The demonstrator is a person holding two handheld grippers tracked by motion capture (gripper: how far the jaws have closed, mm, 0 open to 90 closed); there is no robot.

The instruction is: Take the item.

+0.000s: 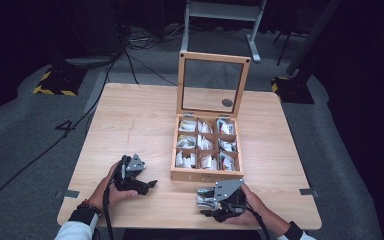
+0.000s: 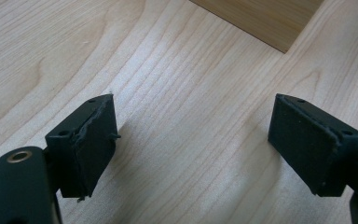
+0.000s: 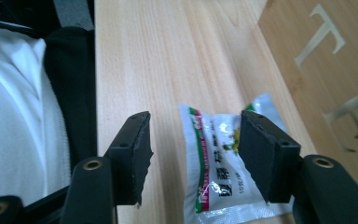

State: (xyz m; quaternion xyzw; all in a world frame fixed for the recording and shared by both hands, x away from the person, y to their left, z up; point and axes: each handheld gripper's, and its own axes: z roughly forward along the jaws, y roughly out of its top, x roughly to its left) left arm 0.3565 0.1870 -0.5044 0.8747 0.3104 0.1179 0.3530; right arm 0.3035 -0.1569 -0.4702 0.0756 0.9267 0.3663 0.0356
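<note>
- Here, one wooden box (image 1: 206, 174) stands on the wooden table (image 1: 130, 120), its single glass-paned lid (image 1: 212, 82) raised upright at the far edge.
- Inside, the box is split into nine compartments, three rows of three, and each holds white sachets; how many lie in each one is too small to tell.
- One sachet (image 3: 219, 163) lies flat on the table outside the box, just beside its front wall; it is white with a red and green edge and printed characters.
- There are two grippers, one in each of the person's two hands, both low over the near part of the table.
- The right gripper (image 3: 193, 154) sits over that loose sachet (image 1: 206, 196), in front of the box's right front corner. Its two black jaws stand apart with the sachet lying between them; the right-hand pad covers part of the packet, the left-hand pad stands off it over bare wood, so nothing is clamped.
- The left gripper (image 2: 193, 140) rests to the left of the box, well apart from the sachet. Its two jaws are spread wide over bare table, with nothing between them; one corner of the box shows beyond.
</note>
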